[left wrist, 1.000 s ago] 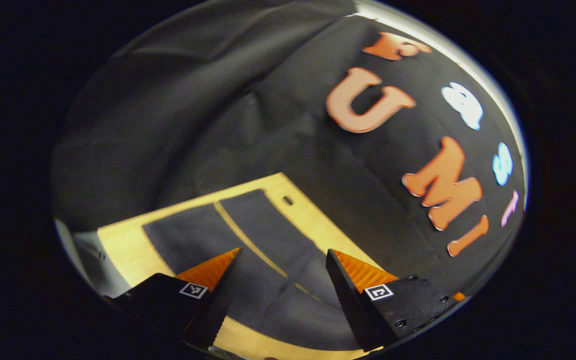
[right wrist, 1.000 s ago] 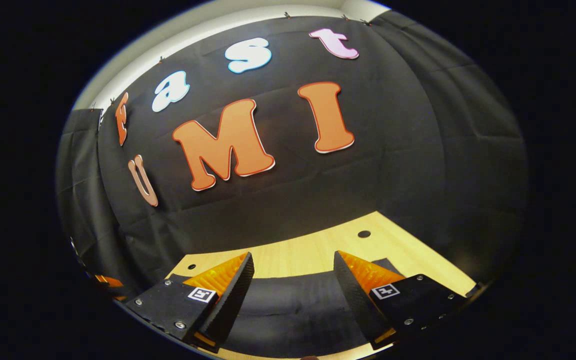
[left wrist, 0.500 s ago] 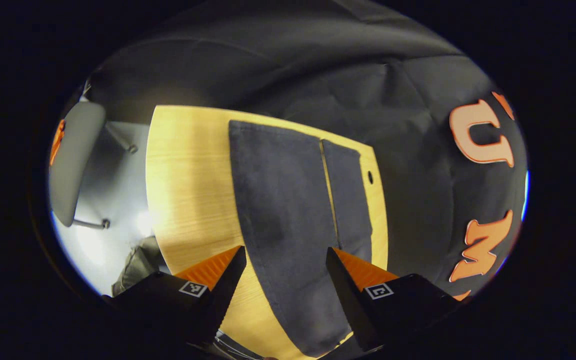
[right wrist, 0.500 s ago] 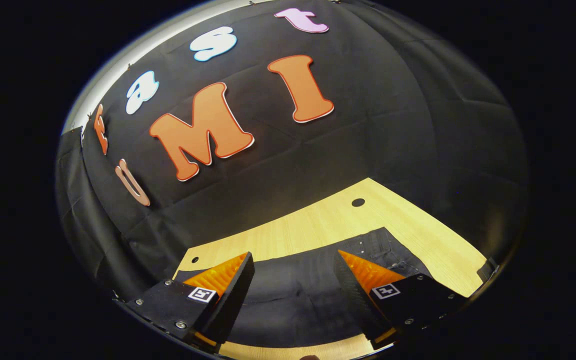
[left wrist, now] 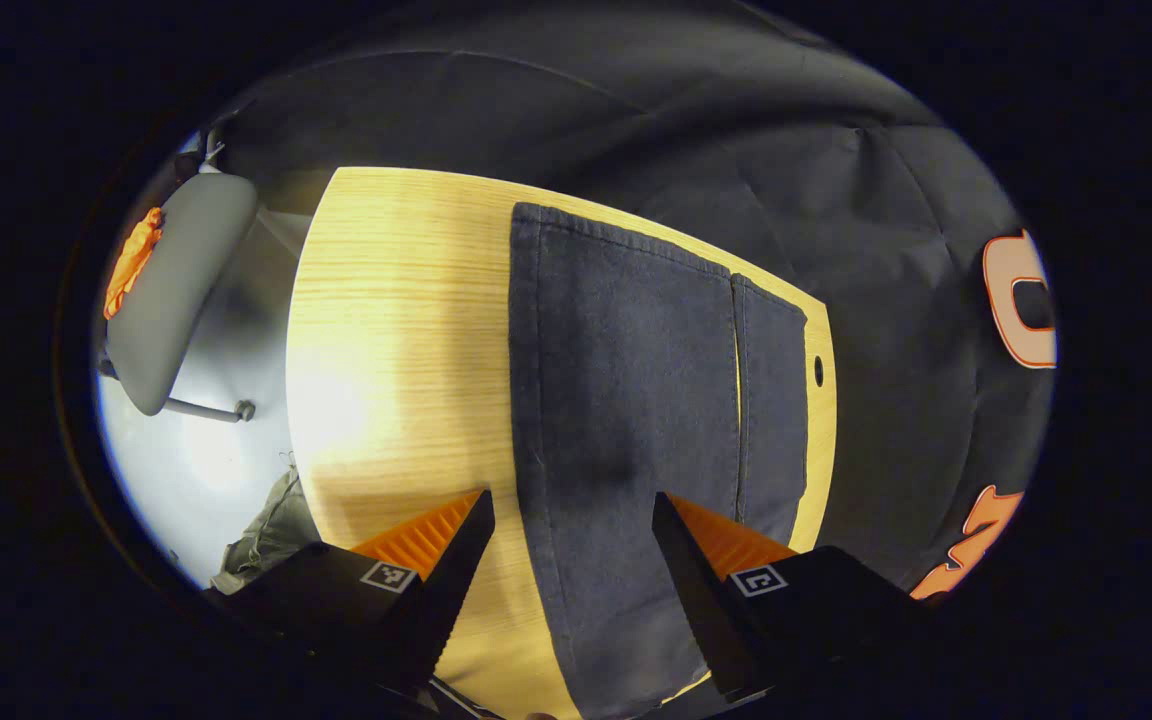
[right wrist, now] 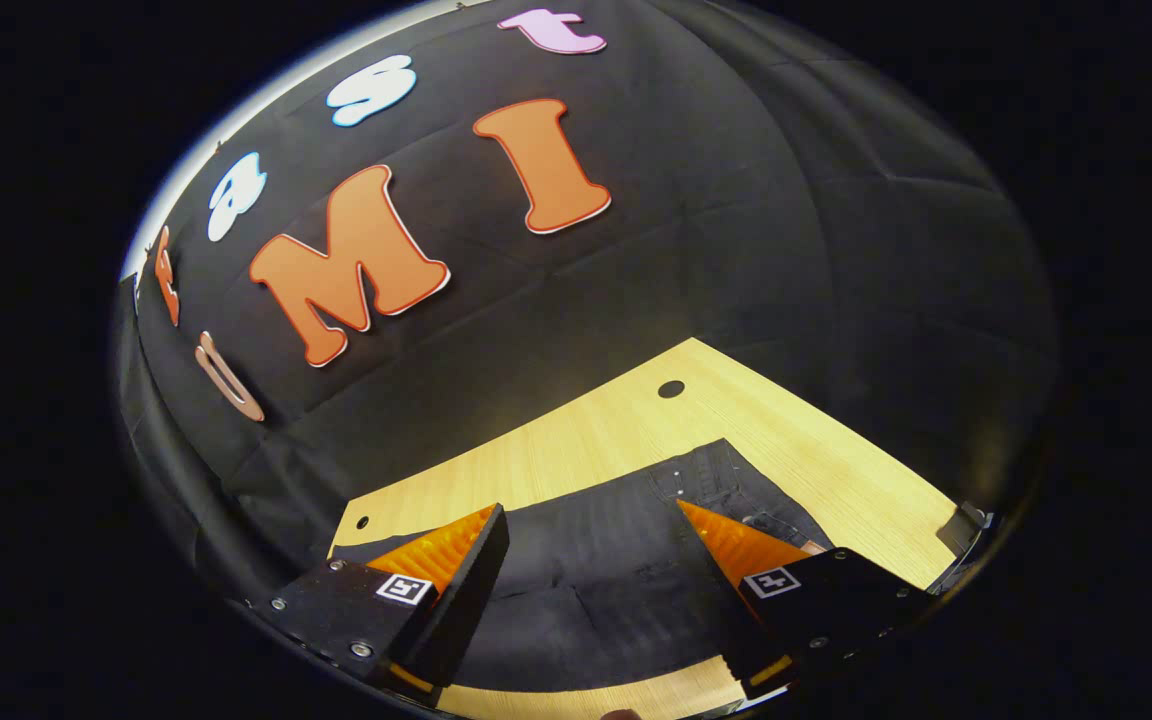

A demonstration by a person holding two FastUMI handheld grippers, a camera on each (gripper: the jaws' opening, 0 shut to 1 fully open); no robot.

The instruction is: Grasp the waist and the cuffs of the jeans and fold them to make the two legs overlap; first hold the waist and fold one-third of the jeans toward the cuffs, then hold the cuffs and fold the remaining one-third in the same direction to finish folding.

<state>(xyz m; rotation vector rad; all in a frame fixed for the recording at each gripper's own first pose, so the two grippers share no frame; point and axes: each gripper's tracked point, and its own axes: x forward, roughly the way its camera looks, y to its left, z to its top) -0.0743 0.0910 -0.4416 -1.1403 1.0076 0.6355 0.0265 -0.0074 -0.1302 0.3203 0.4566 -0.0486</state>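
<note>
Hovered above dark jeans [left wrist: 626, 400] spread flat on the wooden table [left wrist: 386, 330]; left gripper [left wrist: 571, 505] and right gripper [right wrist: 591, 515] both spread apart, clamping nothing.

Dark jeans [left wrist: 626, 400] flat on wooden table [left wrist: 386, 350], left tool [left wrist: 571, 520] spread above

Beside the jeans [left wrist: 626, 400] you have a broad strip of bare table [left wrist: 396, 340] for coming in. Past its edge, a grey chair [left wrist: 171, 290] stands well apart on the floor.
</note>
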